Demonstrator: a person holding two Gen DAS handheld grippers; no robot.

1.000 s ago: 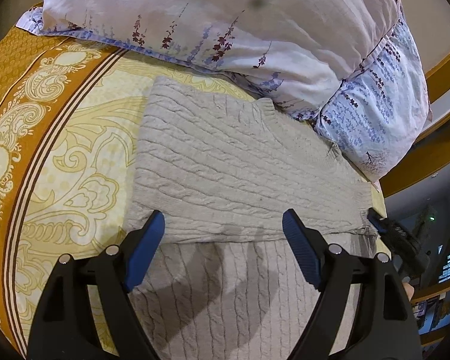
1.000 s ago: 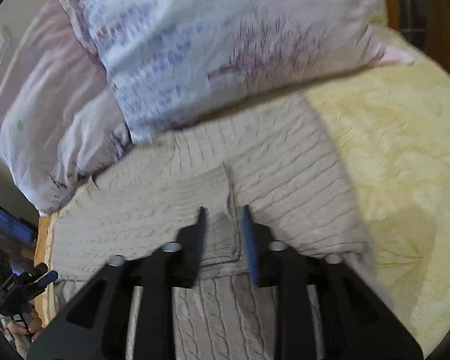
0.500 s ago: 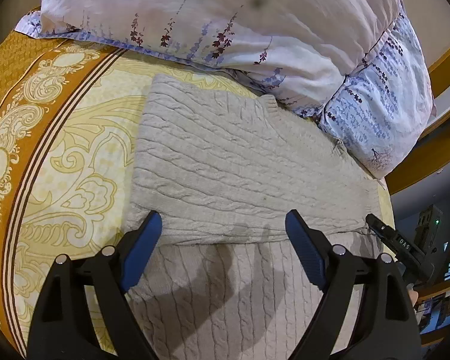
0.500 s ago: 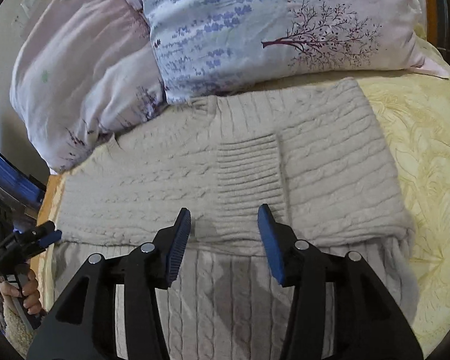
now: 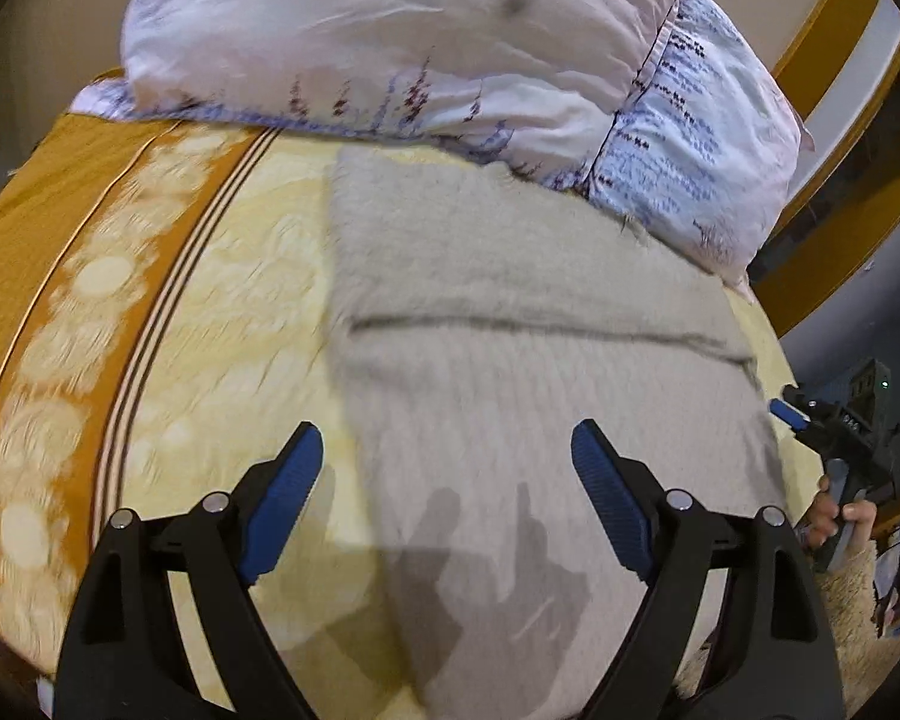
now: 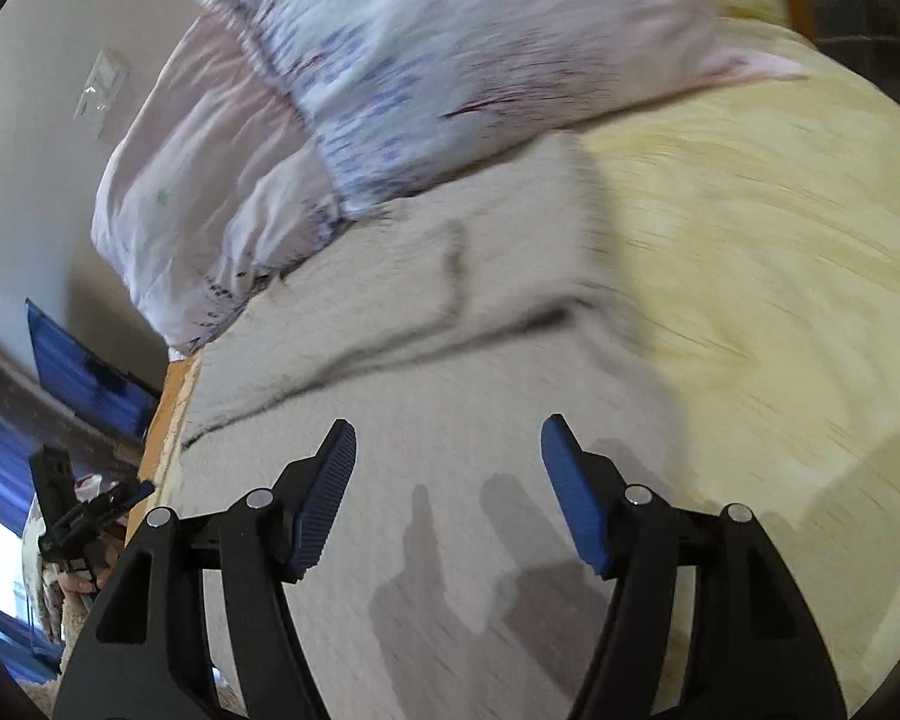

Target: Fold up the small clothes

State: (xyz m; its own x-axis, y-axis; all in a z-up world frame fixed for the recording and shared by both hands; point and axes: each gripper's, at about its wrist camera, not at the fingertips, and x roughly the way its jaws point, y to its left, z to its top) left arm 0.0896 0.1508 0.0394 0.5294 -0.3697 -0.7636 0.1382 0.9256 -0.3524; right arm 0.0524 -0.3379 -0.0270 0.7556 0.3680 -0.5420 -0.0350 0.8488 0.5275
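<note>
The sweater — a beige cable-knit garment — lies flat on the bed, its far edge just beside the pillows. A folded layer crosses its upper part, leaving a dark crease line from side to side; in the right wrist view a ribbed sleeve end sits on that layer. Motion blur softens the knit texture.

The left gripper hovers above the near part of the sweater, jaws wide apart, nothing between them. The right gripper has just been opening its jaws — they stand apart over the sweater, gripping nothing.
</note>
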